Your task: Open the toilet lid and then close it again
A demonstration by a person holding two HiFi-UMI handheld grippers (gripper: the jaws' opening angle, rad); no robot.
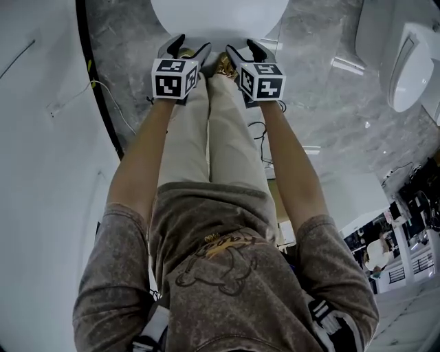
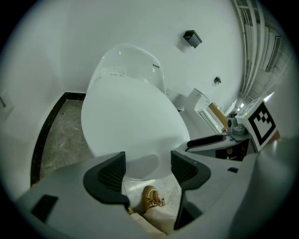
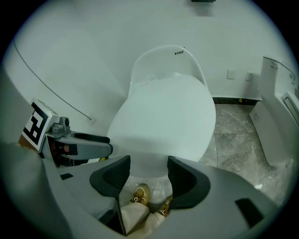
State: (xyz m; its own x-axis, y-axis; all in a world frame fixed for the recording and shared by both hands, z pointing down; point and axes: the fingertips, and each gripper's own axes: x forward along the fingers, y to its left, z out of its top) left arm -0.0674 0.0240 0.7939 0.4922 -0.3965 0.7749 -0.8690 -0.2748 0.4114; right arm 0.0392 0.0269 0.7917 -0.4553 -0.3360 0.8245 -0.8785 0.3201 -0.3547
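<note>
The white toilet lid (image 1: 218, 17) lies down flat over the bowl, seen at the top of the head view. It fills the middle of the left gripper view (image 2: 131, 116) and of the right gripper view (image 3: 163, 116). My left gripper (image 1: 190, 48) is open at the lid's front rim, left of centre, with nothing between its jaws (image 2: 147, 167). Beside it on the right, my right gripper (image 1: 242, 49) is open too and holds nothing (image 3: 148, 175). The lid's front edge shows in the gap of each gripper; contact cannot be told.
A white urinal (image 1: 412, 65) hangs on the wall at the right. A white wall with a black baseboard (image 1: 96, 82) runs along the left, and thin cables (image 1: 113, 96) lie on the grey marble floor. My legs and tan shoes (image 2: 150, 198) stand just before the bowl.
</note>
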